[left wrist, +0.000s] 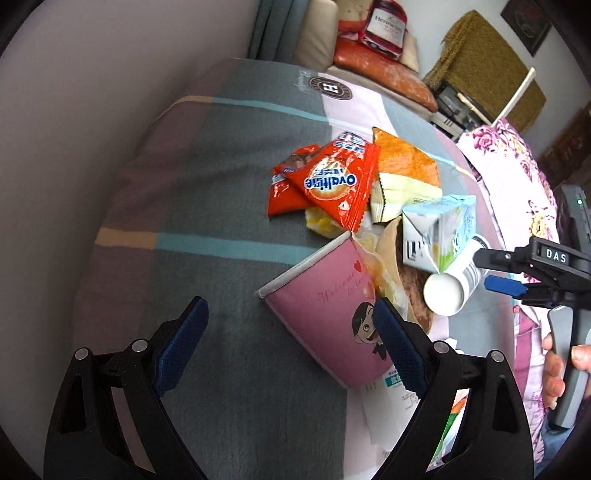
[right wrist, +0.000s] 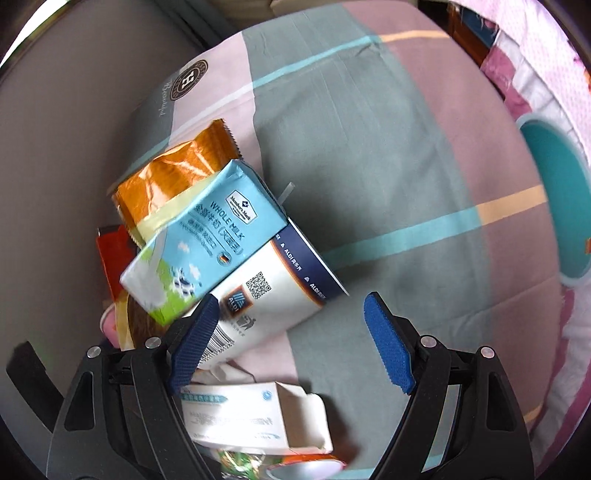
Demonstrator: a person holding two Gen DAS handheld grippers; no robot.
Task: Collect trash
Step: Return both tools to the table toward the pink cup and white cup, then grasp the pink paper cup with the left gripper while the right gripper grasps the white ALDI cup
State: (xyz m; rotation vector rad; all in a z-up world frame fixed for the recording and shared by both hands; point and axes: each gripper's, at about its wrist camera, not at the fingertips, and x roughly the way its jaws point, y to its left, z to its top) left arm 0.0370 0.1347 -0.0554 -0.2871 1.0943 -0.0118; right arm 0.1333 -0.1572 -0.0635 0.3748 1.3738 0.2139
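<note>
A heap of trash lies on the striped bedsheet [left wrist: 207,192]: red Ovaltine wrappers [left wrist: 328,181], an orange snack bag [left wrist: 406,158], a blue milk carton [left wrist: 439,232], a white paper cup [left wrist: 447,291] and a pink paper cup [left wrist: 325,314], both cups on their sides. My left gripper [left wrist: 291,347] hangs open over the sheet, and its right finger overlaps the pink cup. My right gripper [right wrist: 291,343] is open just above the white ALDI cup [right wrist: 273,295], below the milk carton [right wrist: 207,240] and orange bag [right wrist: 173,177]. A torn white box [right wrist: 258,417] lies under it.
A floral quilt [left wrist: 517,177] is bunched along the right of the bed, with a hand on the right gripper's handle [left wrist: 561,369] beside it. A teal round basin [right wrist: 557,206] sits at the bed's right edge. Cushions and a red bag [left wrist: 384,33] are stacked beyond the bed.
</note>
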